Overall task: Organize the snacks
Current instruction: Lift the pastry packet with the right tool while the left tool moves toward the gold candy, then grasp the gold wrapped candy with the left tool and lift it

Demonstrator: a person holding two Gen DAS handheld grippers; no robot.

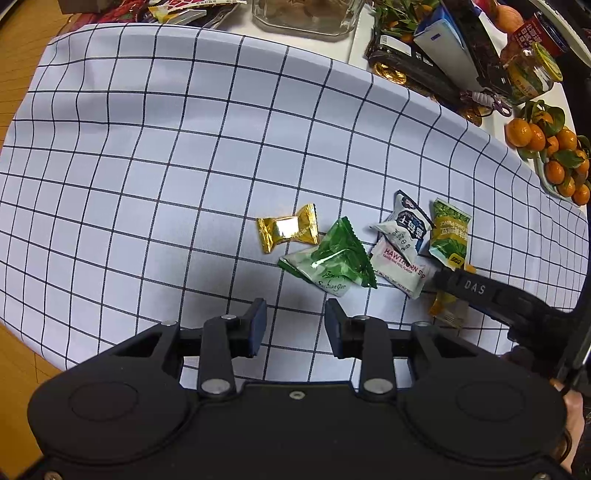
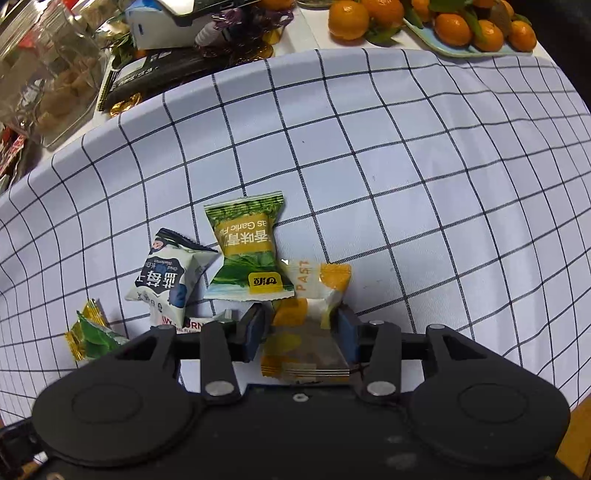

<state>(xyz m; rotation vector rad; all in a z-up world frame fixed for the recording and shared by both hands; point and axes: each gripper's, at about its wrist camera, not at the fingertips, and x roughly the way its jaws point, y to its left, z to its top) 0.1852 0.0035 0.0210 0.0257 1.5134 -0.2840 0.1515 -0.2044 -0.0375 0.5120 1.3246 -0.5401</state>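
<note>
Right gripper (image 2: 301, 332) fingers clenched on crinkly orange-white sachet (image 2: 310, 325), low over grid-checked cloth (image 2: 406, 166). Left gripper (image 1: 295, 328) fingers released above glossy green pouch (image 1: 332, 254), gold foil candy (image 1: 288, 229) beside it.

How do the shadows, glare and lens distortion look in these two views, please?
Left wrist: the cloth grid bows from the fisheye, a dark shadow lies ahead of the left gripper, glare spots the green packet. Right wrist: same bowing, the oranges look soft.
</note>
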